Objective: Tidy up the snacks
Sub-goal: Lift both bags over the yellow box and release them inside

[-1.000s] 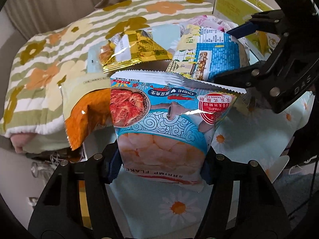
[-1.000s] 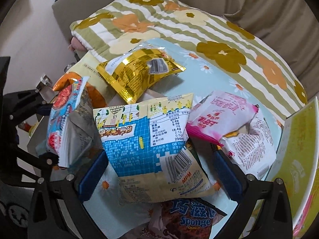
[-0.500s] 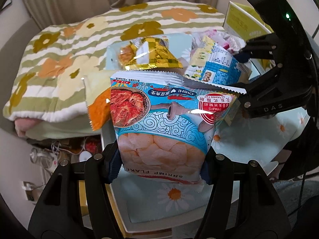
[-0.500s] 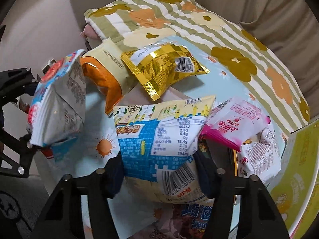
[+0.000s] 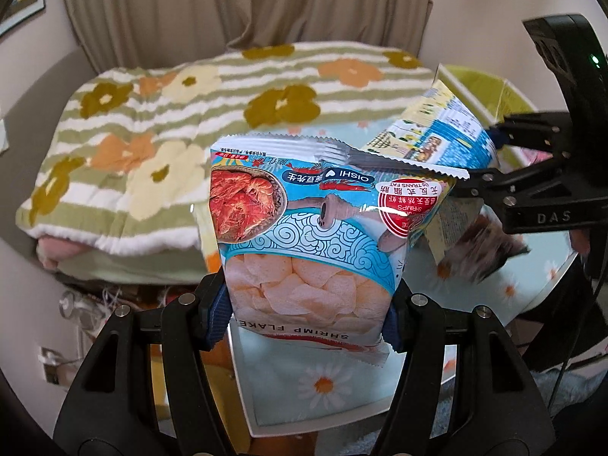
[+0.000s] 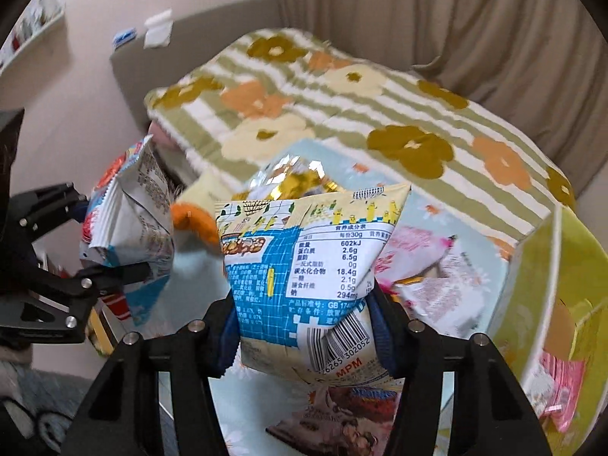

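Note:
My left gripper (image 5: 307, 315) is shut on a blue Oishi shrimp flake bag (image 5: 315, 250), held upright above the table's near corner. It also shows at the left of the right wrist view (image 6: 129, 228). My right gripper (image 6: 300, 330) is shut on a blue and cream snack bag (image 6: 304, 266) with a nutrition table and barcode, lifted above the table. That bag shows at the right of the left wrist view (image 5: 437, 133). Below it lie a brown Sponge bag (image 6: 342, 418), pink bags (image 6: 425, 266), a gold bag (image 6: 296, 178) and an orange bag (image 6: 193, 220).
A round table with a pale blue daisy cloth (image 5: 323, 383) holds the snacks. A yellow-green box (image 6: 551, 285) stands at the right with pink packets in it. A striped flower blanket (image 5: 171, 114) lies behind, curtains beyond. Cables (image 5: 87, 304) lie on the floor at left.
Both grippers have risen and drawn back with their bags. The right gripper, open around the blue and cream bag a second ago, has shut on it and lifted it off the pile.

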`<state>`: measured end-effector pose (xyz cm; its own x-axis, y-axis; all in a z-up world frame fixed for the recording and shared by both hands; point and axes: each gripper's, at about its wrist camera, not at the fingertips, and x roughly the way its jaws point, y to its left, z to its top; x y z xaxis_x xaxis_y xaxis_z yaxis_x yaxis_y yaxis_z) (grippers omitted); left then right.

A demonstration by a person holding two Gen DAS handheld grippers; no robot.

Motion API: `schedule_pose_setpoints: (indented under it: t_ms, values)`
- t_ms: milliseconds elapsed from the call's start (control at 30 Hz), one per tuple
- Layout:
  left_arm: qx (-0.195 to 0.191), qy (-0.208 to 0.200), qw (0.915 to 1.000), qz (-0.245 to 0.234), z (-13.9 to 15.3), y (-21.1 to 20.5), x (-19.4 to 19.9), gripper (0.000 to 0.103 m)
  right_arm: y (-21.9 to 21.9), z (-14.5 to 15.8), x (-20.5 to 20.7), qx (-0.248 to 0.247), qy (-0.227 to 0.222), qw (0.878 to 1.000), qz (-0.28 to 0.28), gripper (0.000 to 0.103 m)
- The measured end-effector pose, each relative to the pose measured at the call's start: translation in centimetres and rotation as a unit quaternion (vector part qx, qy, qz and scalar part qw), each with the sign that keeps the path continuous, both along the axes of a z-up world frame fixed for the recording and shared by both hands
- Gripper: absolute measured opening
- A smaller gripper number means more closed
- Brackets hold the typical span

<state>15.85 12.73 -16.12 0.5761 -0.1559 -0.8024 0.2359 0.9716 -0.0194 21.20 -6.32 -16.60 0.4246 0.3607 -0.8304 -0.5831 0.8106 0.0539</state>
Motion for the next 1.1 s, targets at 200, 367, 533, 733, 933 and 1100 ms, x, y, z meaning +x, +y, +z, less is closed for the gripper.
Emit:
schedule_pose_setpoints:
  t_ms: [200, 367, 533, 733, 933, 1100]
  values:
    - [0.002, -0.032, 0.9992, -0.023, 3.5, -2.6, 2.1, 0.059, -3.9, 3.8, 0.1, 0.035, -0.016, 0.998, -0.053, 0.054]
    - [0.001, -0.055, 0.9978, -0.037, 6.0, -6.5, 4.3, 0.059, -9.3, 6.2, 1.0, 0.051, -0.030, 0.994, -0.091, 0.054]
    - [-0.008, -0.072, 0.9962, -0.048, 7.9, -12.4, 6.8, 0.059, -15.6, 7.4, 1.7, 0.059, -0.040, 0.991, -0.116, 0.054]
    - [-0.044, -0.061, 0.9956, -0.057, 8.8, -20.6, 10.7, 0.059, -23.6, 8.0, 3.4, 0.043, -0.050, 0.987, -0.146, 0.054]
    - [-0.052, -0.050, 0.9953, -0.065, 8.5, -28.5, 14.8, 0.059, -30.5, 7.5, 5.7, 0.054, -0.037, 0.983, -0.169, 0.054]
    - [-0.053, -0.020, 0.9962, -0.066, 6.7, -33.5, 17.7, 0.059, -34.3, 6.6, 7.9, 0.063, -0.021, 0.978, -0.198, 0.054]
